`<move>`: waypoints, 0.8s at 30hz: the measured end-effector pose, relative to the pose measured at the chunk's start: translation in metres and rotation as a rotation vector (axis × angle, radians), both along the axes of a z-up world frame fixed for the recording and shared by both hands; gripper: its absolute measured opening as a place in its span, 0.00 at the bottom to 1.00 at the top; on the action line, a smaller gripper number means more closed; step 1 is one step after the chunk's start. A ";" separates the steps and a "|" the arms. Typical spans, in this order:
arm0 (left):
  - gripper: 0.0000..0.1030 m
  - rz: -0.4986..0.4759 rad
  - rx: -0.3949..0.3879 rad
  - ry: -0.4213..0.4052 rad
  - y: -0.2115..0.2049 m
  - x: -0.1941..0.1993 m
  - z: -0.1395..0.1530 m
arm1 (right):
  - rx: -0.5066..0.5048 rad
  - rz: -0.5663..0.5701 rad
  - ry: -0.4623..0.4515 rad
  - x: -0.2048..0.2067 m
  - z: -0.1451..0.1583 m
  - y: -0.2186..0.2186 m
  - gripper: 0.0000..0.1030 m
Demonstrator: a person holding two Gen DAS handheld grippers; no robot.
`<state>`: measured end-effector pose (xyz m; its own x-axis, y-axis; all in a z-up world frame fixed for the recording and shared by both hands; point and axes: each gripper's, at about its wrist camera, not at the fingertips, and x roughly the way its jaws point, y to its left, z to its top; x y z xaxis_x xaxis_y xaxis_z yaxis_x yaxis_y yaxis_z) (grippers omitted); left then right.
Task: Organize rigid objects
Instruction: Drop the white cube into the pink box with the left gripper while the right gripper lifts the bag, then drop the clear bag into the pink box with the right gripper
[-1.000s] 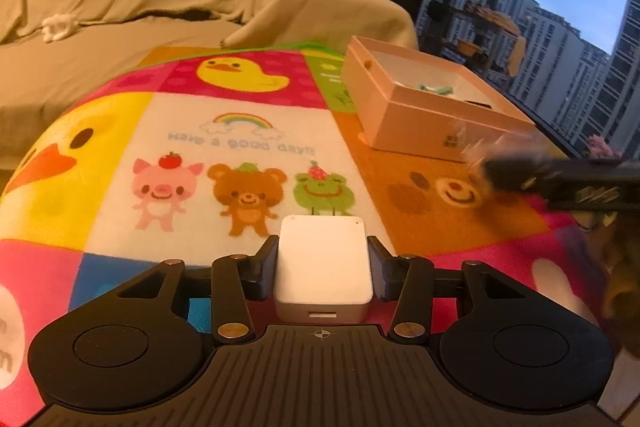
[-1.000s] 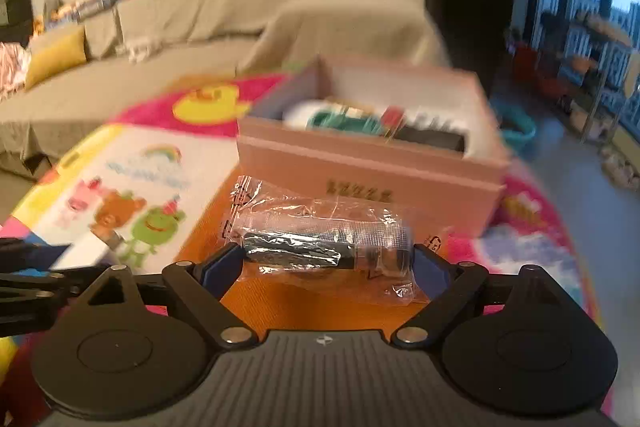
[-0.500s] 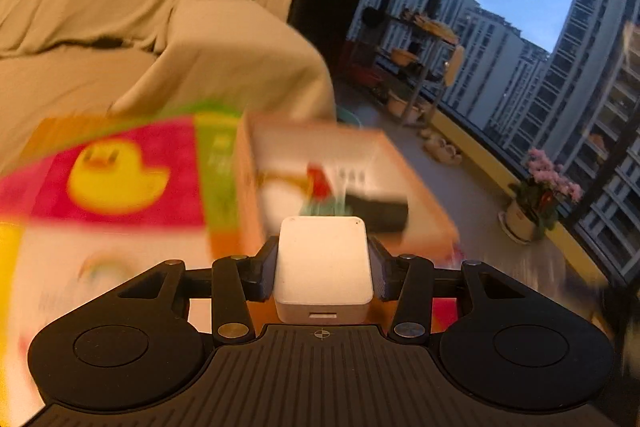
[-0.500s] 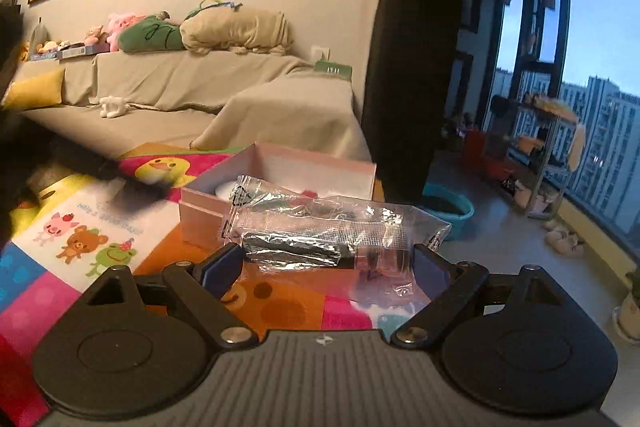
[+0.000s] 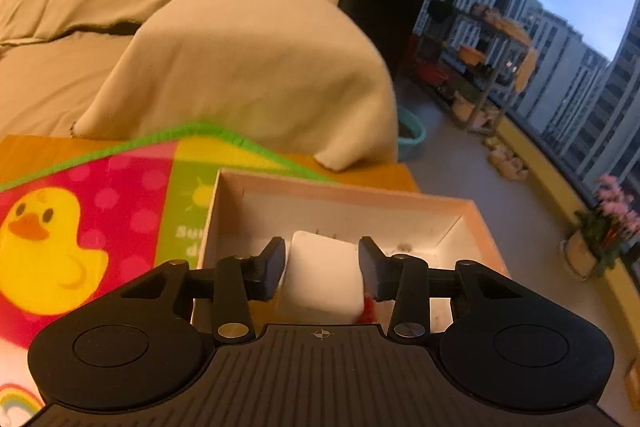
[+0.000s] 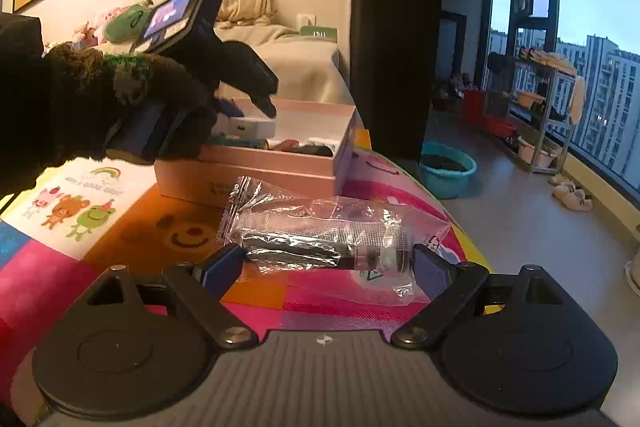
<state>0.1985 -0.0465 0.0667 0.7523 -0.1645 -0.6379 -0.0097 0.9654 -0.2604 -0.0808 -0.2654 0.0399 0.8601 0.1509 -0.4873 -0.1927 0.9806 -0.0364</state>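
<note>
My left gripper [image 5: 322, 269] hovers over the open pink box [image 5: 476, 215]. Its jaws stand apart and the white square charger block [image 5: 322, 277] sits tilted between them, over the box's inside. In the right wrist view the left gripper [image 6: 256, 99] reaches into the pink box [image 6: 256, 171], and a white object [image 6: 250, 125] lies below it among several items. My right gripper [image 6: 326, 261] is shut on a clear plastic bag holding a dark cylinder [image 6: 320, 247], held above the mat in front of the box.
The box rests on a colourful cartoon mat [image 5: 80, 227] on a wooden table [image 5: 380, 173]. A beige covered sofa [image 5: 200, 47] stands behind. A teal basin [image 6: 448, 167] and a shelf rack [image 6: 532, 99] stand by the window at right.
My left gripper has swung from the mat to over the box and its jaws have opened, so the white block has tilted loose. The right gripper has pulled back from the box with the bag.
</note>
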 end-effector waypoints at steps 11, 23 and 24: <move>0.43 -0.058 -0.082 -0.145 0.058 -0.144 0.025 | 0.019 0.014 -0.044 0.035 0.026 0.017 0.88; 0.43 -0.019 0.067 0.005 0.098 -0.209 -0.027 | 0.101 0.040 0.066 0.179 0.059 0.081 0.93; 0.43 -0.007 0.080 0.015 0.102 -0.211 -0.031 | 0.110 0.031 0.088 0.178 0.055 0.081 0.93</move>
